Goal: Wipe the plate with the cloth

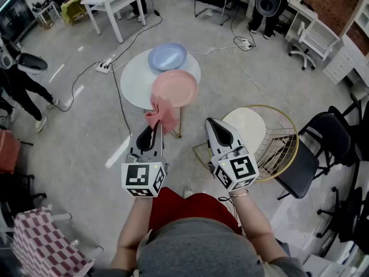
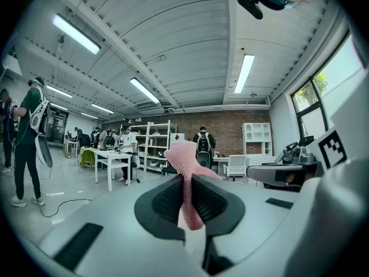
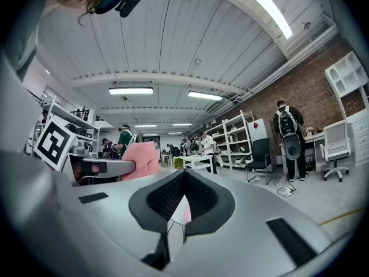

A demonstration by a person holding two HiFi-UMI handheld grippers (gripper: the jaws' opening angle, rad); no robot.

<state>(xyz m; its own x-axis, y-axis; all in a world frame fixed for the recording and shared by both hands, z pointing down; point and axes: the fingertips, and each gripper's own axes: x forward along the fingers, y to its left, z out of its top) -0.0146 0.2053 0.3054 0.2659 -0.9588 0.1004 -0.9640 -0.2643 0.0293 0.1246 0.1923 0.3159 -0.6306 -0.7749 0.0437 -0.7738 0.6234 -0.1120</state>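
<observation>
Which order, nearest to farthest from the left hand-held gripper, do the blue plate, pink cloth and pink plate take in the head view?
1. Pink cloth, clamped in the left hand-held gripper.
2. Pink plate, near side of the white table.
3. Blue plate, table's far side.

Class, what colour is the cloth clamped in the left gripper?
The textured fabric cloth is pink, clearest in the left gripper view.

The cloth's [image 1: 162, 115] lower end was hidden between the left gripper's [image 1: 155, 129] jaws. Where the pink plate [image 1: 174, 88] met the blue plate [image 1: 167, 56], at the latter's 6 o'clock, which rim lay on top could not be told. The pink plate covered part of the round white bench [image 1: 134, 79]. At 7 o'clock the head view's edge cut off a checked fabric [image 1: 40, 241].
</observation>
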